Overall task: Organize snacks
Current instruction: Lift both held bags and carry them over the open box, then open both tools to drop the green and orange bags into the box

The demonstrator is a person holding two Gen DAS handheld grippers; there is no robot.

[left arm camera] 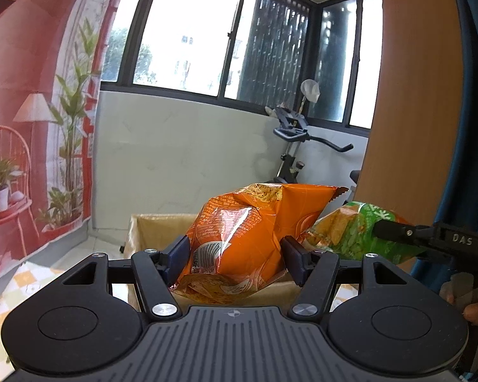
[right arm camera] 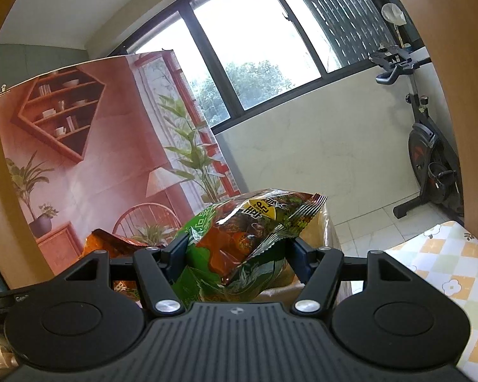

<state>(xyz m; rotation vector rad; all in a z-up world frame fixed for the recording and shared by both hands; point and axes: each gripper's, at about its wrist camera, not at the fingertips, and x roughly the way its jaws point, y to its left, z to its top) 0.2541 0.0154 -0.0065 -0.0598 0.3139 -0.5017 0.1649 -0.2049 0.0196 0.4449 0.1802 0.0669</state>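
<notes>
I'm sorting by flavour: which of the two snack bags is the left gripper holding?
The orange bag, pinched between the left gripper fingers. The green bag sits in the right gripper instead.

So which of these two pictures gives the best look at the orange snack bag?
The left wrist view. There the orange bag fills the middle, pinched between the left gripper fingers above the cardboard box. The right wrist view shows only a crumpled corner of it, behind the green bag in the right gripper.
</notes>
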